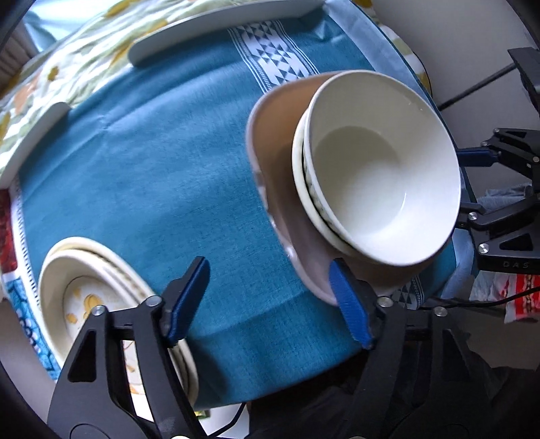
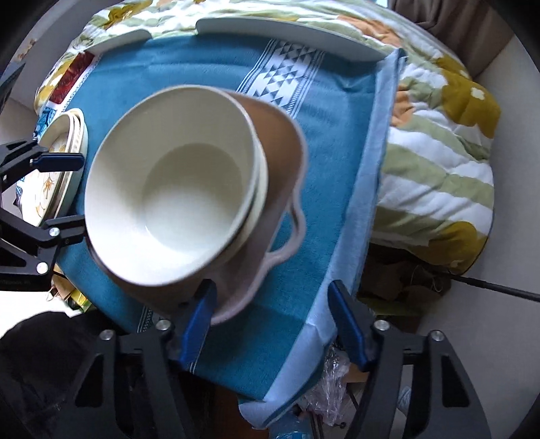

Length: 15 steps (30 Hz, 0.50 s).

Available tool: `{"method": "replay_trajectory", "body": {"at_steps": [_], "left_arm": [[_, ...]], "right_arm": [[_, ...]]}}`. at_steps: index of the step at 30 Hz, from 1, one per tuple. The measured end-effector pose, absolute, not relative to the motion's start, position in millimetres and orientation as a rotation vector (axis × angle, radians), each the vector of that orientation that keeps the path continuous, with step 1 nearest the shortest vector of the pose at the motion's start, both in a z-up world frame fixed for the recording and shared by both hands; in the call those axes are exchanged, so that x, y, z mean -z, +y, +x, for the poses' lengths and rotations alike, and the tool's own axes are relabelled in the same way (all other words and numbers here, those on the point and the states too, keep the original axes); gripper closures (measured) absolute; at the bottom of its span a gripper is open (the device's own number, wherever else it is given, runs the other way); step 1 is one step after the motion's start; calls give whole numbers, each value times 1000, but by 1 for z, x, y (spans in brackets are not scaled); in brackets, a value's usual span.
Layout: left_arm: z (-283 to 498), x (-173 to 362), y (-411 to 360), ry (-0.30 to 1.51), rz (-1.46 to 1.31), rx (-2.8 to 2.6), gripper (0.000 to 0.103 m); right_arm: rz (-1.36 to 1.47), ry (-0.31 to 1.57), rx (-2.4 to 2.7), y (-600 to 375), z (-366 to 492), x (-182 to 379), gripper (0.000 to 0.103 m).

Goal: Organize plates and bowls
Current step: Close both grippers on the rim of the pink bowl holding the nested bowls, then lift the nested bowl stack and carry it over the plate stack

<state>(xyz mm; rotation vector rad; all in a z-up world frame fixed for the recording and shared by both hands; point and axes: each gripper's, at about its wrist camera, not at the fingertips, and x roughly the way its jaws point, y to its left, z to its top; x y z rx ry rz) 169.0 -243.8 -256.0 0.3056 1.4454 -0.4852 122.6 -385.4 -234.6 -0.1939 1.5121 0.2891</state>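
Observation:
Two nested white bowls stand inside a brown dish with looped handles, on the teal cloth. My left gripper points down at the dish's near rim. It is open, its right finger beside the rim and bare cloth in the gap. On the other side of the dish my right gripper is open too, with the rim just inside its left finger. Each gripper shows in the other's view: the right gripper and the left gripper flank the bowls.
A stack of floral plates sits at the cloth's left end. Flat white plates lie along the far edge. A flowered quilt bulges past the table's right edge, with cables and clutter below.

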Motion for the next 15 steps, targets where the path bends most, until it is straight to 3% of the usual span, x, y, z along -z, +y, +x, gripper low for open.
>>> {"method": "replay_trajectory", "body": {"at_steps": [4,8,10,12,15], "left_arm": [[175,266,-251,1452,302,516,59],[177,274,-260,1431,306,550,73],[175,276,-262,1413,296,571,86],[173,275,-266,1383,309,576,89],[170,273,-268,1353,314,580,89]], "right_arm": [[-171,1519,-316,-383,125,245,58],[-130,1503,-337,-385,128,256,68],[-115,1485,-343,-385,126,259,71],[-77,1453,-372,-386,123,259,84],[-112,1412,-369,-381,119,258,88]]}}
